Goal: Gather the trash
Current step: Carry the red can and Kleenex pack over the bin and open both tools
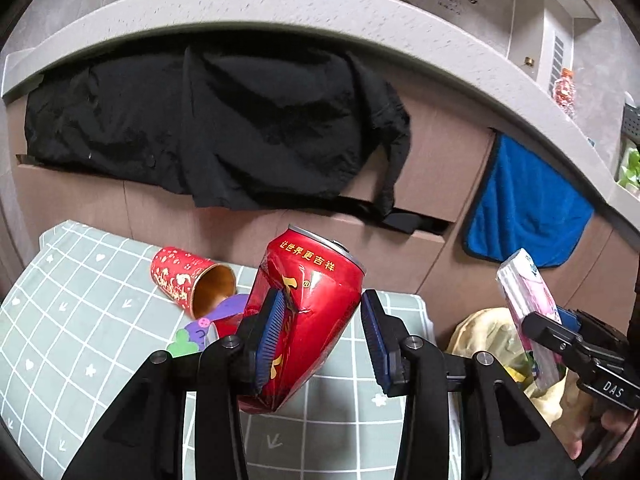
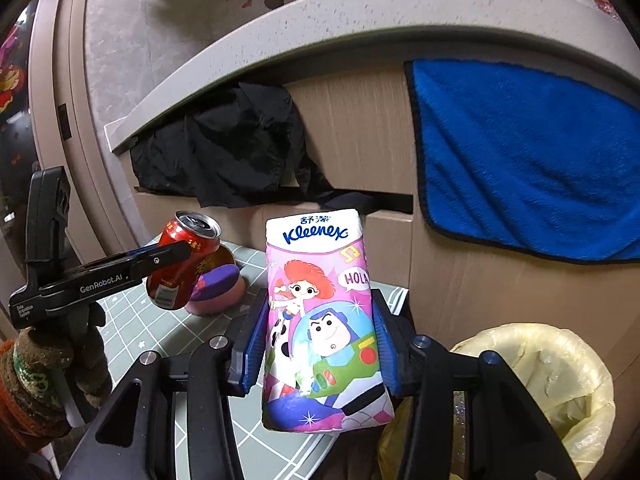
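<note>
My left gripper (image 1: 320, 322) is shut on a dented red drink can (image 1: 304, 312) and holds it above the checked table (image 1: 80, 320). The can also shows in the right wrist view (image 2: 180, 256). My right gripper (image 2: 320, 344) is shut on a pink Kleenex tissue pack (image 2: 320, 320), held upright next to the bin with the yellow bag (image 2: 560, 384). The pack also shows in the left wrist view (image 1: 528, 300), over the bin (image 1: 488, 332). A red paper cup (image 1: 192, 280) lies on its side on the table, beside a purple foam piece (image 1: 224, 312).
A black garment (image 1: 208, 128) hangs from an open drawer behind the table. A blue towel (image 1: 524, 208) hangs on the cabinet front at the right. A grey counter edge (image 1: 320, 12) runs above.
</note>
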Demonstrator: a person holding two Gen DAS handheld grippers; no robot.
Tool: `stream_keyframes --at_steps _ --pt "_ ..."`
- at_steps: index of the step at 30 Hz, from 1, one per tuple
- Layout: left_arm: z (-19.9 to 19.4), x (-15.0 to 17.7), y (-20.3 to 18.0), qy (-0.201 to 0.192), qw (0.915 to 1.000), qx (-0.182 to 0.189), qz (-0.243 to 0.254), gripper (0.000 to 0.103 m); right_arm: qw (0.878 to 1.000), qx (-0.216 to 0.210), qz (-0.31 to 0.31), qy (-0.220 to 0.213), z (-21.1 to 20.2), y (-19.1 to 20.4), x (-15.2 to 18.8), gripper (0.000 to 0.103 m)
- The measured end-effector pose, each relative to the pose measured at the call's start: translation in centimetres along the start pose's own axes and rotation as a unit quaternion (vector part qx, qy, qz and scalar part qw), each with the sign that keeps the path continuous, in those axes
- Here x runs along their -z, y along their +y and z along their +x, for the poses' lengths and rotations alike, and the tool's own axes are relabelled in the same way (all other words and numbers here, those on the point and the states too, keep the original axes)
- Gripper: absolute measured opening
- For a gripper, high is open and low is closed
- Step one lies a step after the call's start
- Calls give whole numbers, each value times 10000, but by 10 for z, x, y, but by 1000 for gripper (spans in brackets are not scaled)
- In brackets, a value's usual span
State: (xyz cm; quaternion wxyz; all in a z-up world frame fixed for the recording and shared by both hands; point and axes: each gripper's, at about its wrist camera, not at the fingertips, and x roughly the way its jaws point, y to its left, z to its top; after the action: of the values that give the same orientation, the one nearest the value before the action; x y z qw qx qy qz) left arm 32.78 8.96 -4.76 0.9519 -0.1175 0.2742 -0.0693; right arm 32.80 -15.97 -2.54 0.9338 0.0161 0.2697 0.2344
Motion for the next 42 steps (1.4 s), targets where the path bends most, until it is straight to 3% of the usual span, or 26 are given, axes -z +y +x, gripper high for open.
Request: stream_keyframes --at_steps 25,35,42 --pt "-46 -15 -61 -506 9969 255 538 40 9988 188 -27 -462 -54 -17 -5 44" --pt "-38 -19 -115 -508 9944 536 762 40 9965 413 112 -716 -84 -50 -4 44" --pt "-20 -20 -180 -431 9891 1087 898 40 9924 784 302 -896 -119 -94 -1 44"
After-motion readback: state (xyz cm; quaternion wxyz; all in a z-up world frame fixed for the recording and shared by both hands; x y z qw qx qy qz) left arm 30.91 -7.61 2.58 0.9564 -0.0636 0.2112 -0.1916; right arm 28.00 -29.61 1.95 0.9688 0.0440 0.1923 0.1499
